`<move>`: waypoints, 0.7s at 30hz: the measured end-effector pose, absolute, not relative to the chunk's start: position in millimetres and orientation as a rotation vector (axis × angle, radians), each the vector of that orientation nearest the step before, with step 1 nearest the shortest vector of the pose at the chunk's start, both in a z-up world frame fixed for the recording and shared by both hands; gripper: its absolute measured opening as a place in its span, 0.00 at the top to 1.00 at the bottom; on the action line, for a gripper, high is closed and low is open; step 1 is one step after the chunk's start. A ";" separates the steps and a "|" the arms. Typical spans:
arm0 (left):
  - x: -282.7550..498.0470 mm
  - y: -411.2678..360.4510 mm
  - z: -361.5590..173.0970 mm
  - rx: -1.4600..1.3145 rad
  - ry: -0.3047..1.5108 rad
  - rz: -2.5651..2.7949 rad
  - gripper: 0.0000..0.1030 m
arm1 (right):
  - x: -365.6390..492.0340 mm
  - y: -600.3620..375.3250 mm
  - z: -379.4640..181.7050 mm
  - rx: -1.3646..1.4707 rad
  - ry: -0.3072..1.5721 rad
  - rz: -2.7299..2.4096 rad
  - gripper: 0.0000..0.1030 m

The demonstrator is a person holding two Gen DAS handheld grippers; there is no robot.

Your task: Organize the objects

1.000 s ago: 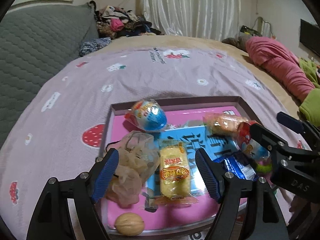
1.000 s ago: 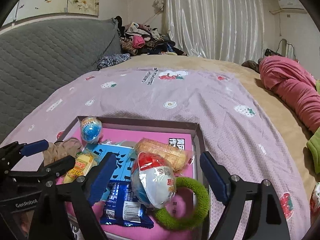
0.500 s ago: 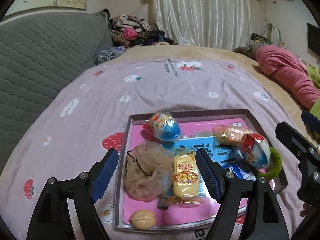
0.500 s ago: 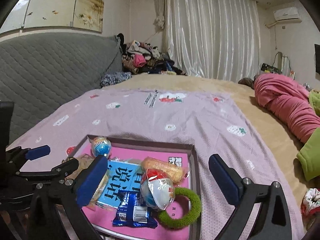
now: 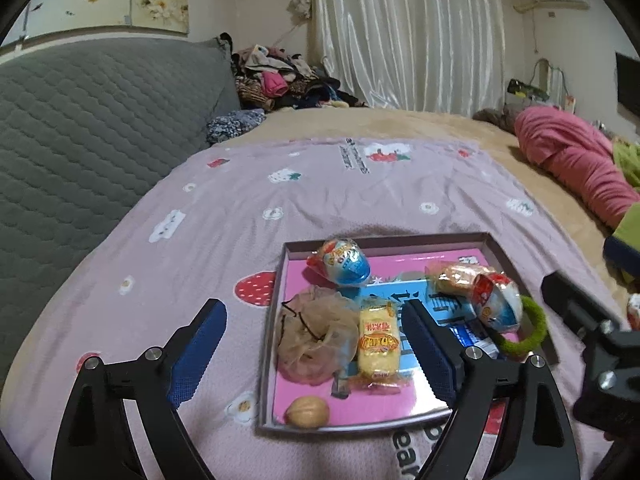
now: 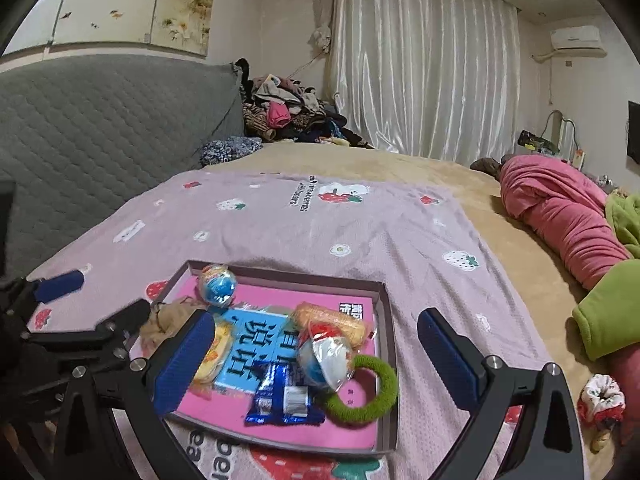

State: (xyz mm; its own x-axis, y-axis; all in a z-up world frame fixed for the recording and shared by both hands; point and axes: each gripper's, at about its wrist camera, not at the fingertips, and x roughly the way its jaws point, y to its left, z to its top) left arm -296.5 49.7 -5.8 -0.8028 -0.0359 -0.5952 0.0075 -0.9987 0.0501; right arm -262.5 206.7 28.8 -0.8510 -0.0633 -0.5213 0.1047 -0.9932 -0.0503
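Bed, pink tray (image 5: 276,320). Both claws (image 5: 314,344) (image 6: 316,360) spread, empty. Mesh pouch (image 5: 316,336): light, floppy; I'd pinch bunched middle.

One tray (image 5: 498,246) on the bed. Inside: two wrapped toy eggs (image 5: 345,262) (image 5: 497,301), one walnut (image 5: 307,411), one yellow cake packet (image 5: 378,340), one beige mesh pouch (image 5: 316,334), one orange snack packet (image 5: 454,278), one blue wrapper (image 6: 285,398), one green hair ring (image 6: 370,390), one blue booklet (image 6: 250,346). Two claws (image 5: 316,348) (image 6: 316,360).
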 end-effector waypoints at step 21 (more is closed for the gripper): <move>-180.7 23.4 74.1 0.903 -0.076 -2.951 0.13 | -173.2 191.4 89.9 0.790 0.176 -2.973 0.01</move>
State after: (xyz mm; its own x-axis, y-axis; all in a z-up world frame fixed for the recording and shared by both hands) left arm -180.7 23.4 74.1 -0.8275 -0.0661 -0.5576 0.0374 -0.9973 0.0628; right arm -173.2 191.4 89.9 -0.8667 -0.0287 -0.4980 0.0872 -0.9917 -0.0946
